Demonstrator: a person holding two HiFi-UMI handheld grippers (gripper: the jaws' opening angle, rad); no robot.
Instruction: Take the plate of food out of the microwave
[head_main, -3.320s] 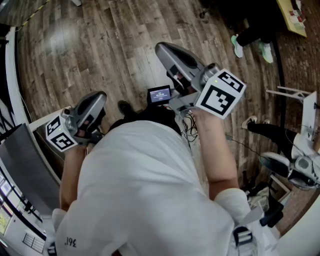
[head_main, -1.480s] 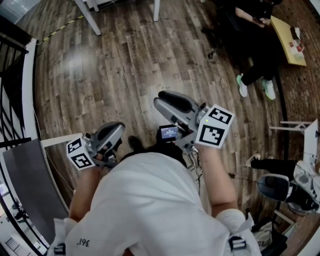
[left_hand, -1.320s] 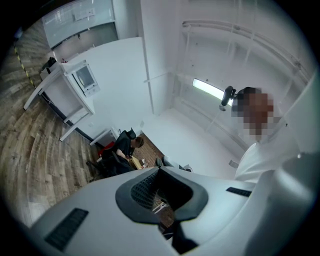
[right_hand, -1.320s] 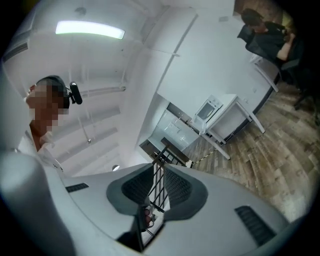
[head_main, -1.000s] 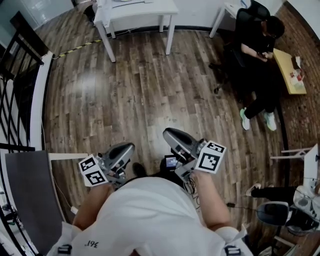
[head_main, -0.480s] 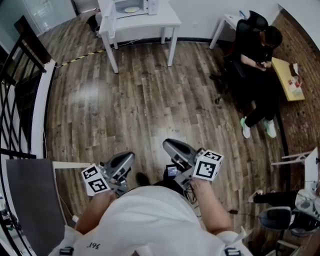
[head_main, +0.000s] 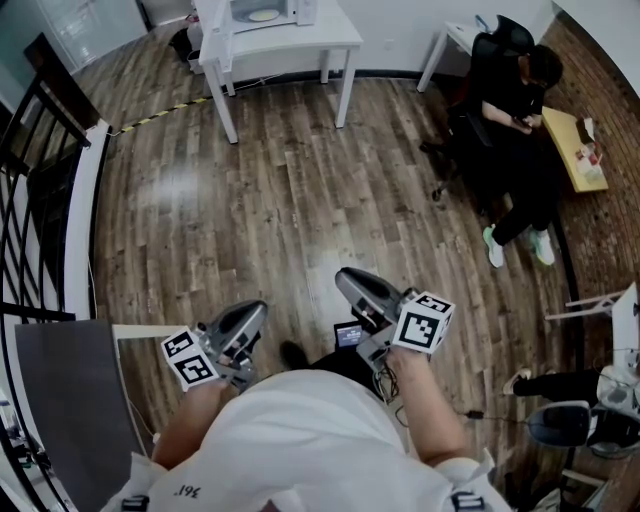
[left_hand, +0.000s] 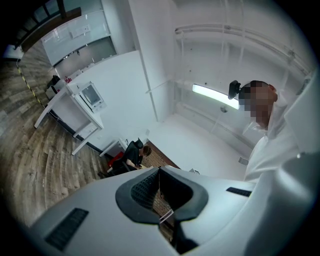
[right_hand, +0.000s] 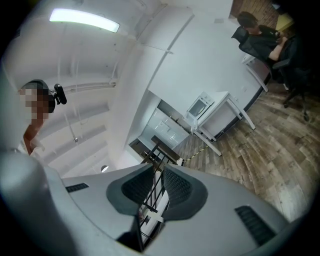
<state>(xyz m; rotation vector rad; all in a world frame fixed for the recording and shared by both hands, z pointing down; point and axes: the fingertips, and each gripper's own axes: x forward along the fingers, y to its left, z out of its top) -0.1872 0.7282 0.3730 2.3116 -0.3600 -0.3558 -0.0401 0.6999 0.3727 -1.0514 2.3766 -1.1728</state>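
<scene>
Standing with both tongs held close to the body, far across the room from the microwave.
The left gripper is clenched tight on nothing. The right gripper has its jaws slightly apart and empty, with only a black railing showing through the gap. The plate of food sits inside the microwave on a white table at the far end of the wooden floor, well apart from both grippers. At the right, a person in black sits on a chair.
</scene>
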